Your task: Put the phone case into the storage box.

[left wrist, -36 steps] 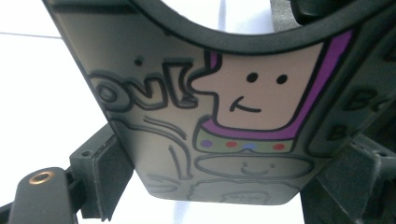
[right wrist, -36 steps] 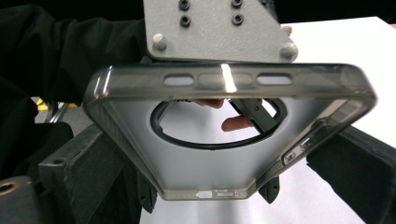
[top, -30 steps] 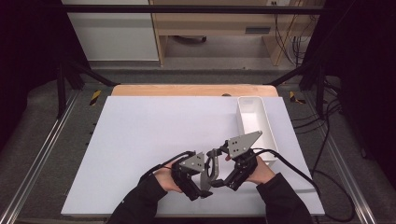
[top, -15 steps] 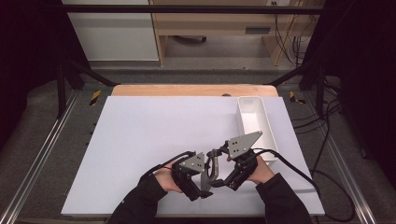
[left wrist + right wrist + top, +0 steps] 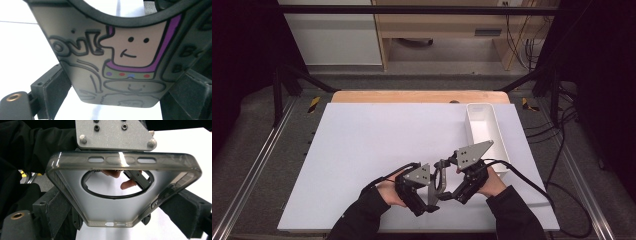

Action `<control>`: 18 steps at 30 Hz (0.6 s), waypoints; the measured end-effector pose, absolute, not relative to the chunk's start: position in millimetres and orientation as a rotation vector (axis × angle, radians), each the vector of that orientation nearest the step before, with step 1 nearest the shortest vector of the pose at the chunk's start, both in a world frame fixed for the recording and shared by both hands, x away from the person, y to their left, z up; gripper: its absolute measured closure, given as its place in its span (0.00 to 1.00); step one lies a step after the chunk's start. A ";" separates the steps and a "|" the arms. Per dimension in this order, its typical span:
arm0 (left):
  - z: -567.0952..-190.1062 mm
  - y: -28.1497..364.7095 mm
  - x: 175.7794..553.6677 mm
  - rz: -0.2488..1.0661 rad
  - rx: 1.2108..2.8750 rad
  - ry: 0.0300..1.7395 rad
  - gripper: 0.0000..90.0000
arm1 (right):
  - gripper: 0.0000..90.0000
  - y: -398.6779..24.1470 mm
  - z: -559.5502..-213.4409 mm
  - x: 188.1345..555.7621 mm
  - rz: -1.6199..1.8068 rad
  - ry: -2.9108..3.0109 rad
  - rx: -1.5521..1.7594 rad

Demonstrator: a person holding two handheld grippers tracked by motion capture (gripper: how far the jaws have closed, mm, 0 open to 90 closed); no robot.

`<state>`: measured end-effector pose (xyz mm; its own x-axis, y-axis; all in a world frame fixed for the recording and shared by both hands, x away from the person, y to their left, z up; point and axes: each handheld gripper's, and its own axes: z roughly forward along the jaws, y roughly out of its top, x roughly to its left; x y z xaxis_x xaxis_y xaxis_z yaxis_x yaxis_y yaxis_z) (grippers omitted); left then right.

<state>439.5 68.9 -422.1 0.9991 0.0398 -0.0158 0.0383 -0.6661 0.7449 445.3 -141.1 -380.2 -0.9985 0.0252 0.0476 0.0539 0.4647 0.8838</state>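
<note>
A smoky translucent phone case (image 5: 436, 183) is held up between both grippers over the near middle of the white table (image 5: 362, 145). In the left gripper view its back (image 5: 125, 62) carries a cartoon drawing with a smiling face and purple outline; it sits between the pads of my left gripper (image 5: 120, 92). In the right gripper view I look into the case's inner side (image 5: 117, 212), with a large round hole and side slots. My right gripper (image 5: 117, 217) has both pads against the case's edges. From above, the left gripper (image 5: 430, 196) and right gripper (image 5: 446, 189) face each other.
A long white bin (image 5: 485, 135) stands at the right back of the table, just beyond the right hand. A wooden strip (image 5: 417, 96) runs along the far edge. Cables (image 5: 537, 187) trail from the right gripper over the near right corner.
</note>
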 end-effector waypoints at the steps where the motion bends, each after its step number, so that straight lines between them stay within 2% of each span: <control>1: -421.6 69.8 439.7 0.003 2.300 0.060 0.07 | 0.14 -141.4 -379.9 445.3 -1.613 -2.667 -0.072; 18: -415.9 107.9 440.8 0.104 2.209 0.214 0.01 | 0.14 -155.1 -365.9 447.0 -1.664 -2.695 -0.162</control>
<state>440.8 107.9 -415.9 0.9816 0.1910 -0.0016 0.1163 -0.5910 0.7983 447.0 -155.1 -365.9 -0.9944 0.1023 0.0285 0.0712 0.4442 0.8931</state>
